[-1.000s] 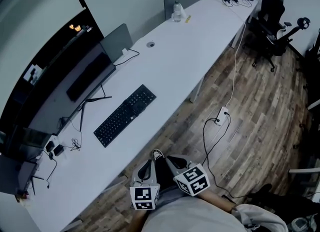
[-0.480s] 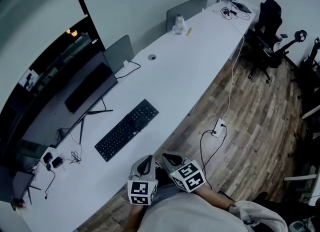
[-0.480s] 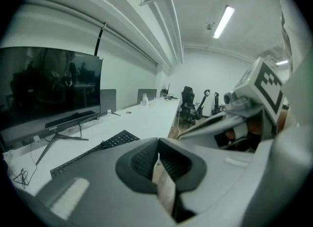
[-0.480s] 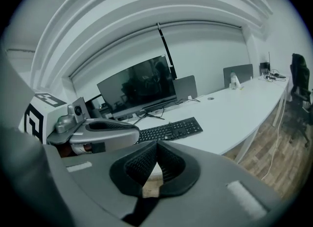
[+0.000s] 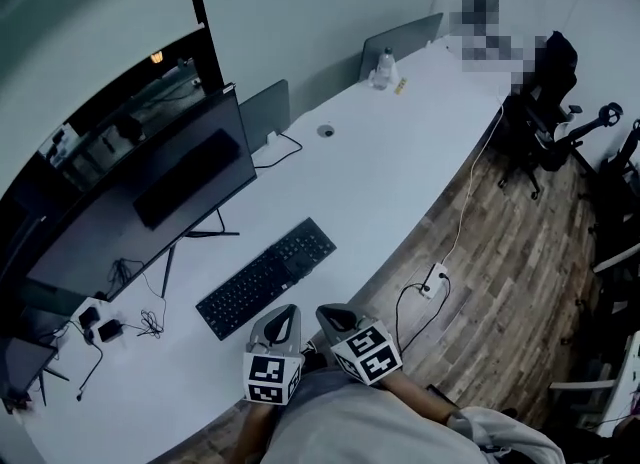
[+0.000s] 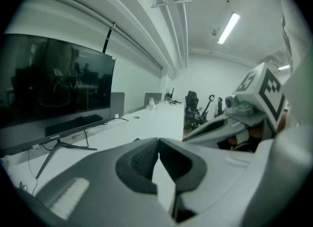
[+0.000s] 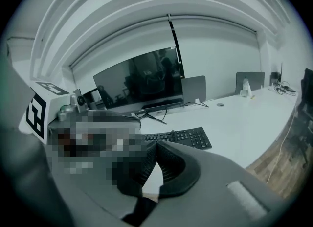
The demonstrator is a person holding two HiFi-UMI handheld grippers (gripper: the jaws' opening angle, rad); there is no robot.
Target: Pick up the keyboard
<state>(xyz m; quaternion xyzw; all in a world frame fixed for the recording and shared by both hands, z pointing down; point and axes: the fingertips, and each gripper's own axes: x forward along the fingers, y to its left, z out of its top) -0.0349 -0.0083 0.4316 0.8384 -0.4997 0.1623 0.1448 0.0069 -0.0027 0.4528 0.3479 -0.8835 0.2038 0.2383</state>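
Here the keyboard [image 5: 266,277] lies flat on the white desk [image 5: 400,152] before the monitor [image 5: 150,207], untouched. The left gripper [image 5: 284,314] and right gripper [image 5: 334,312] hover near its front edge, jaws closed tip to tip, empty. Likely light, stiff, smooth plastic: one grip at each short end should prevent tipping.

Dim, cool, bluish light. A ceiling strip light [image 6: 230,28] glows upper right in the left gripper view, where the left tool [image 6: 158,143] looms soft. Both gripper views bend, corners black; the monitor [image 5: 140,197] holds faint reflections.
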